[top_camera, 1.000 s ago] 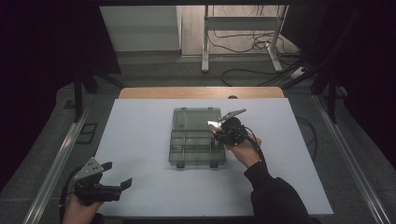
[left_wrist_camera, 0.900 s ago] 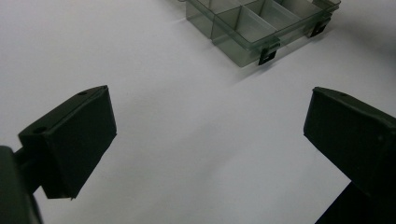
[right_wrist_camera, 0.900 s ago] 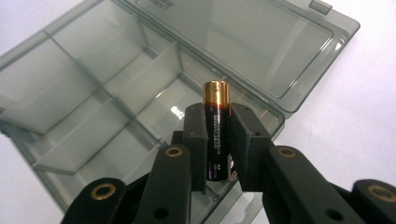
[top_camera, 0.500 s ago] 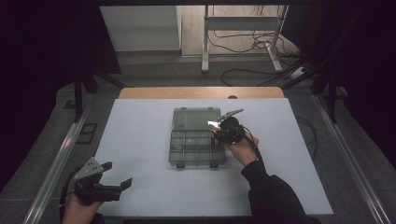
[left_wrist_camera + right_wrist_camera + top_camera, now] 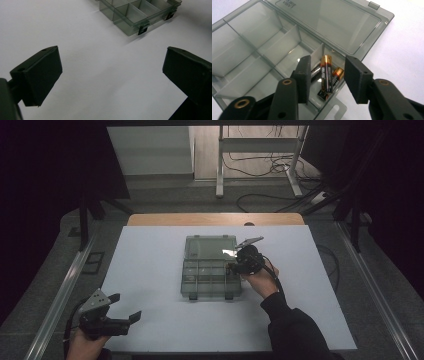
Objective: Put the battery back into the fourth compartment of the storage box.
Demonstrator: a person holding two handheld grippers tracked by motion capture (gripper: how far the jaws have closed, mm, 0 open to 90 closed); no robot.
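A clear, smoke-tinted box [image 5: 210, 272] lies open at the middle of the white table [image 5: 150, 270], its lid [image 5: 210, 249] folded flat on the far side. Thin walls split its tray into several compartments. In the right gripper view, 3 batteries [image 5: 326, 73] sit in 1 corner compartment next to the lid hinge: black bodies with copper-gold ends, packed side by side and touching. The middle one lies on top and is tilted, its gold end toward the lid. The other compartments that I can see there hold nothing.

My right gripper [image 5: 327, 80] hangs just over that compartment, at the box's right edge in the high view [image 5: 239, 265]. Its jaws stand apart, 1 on each side of the batteries, and they grip nothing. I cannot tell whether the pads touch the compartment's walls. My right hand [image 5: 260, 280] holds it from behind, with a dark sleeve [image 5: 295, 330] running back to the near edge.

My left gripper [image 5: 125, 320] rests low at the near left corner of the table, well apart from the box, in my left hand [image 5: 85, 345]. In the left gripper view its jaws are spread wide [image 5: 112, 75] over bare white surface, holding nothing. Beyond them I see the box's near corner [image 5: 140, 17] with 2 small dark latches on its front wall.

Past the table's far edge is a strip of wood [image 5: 215, 219], then a grey floor with cables [image 5: 260, 170] and the legs of a white stand [image 5: 220, 165].
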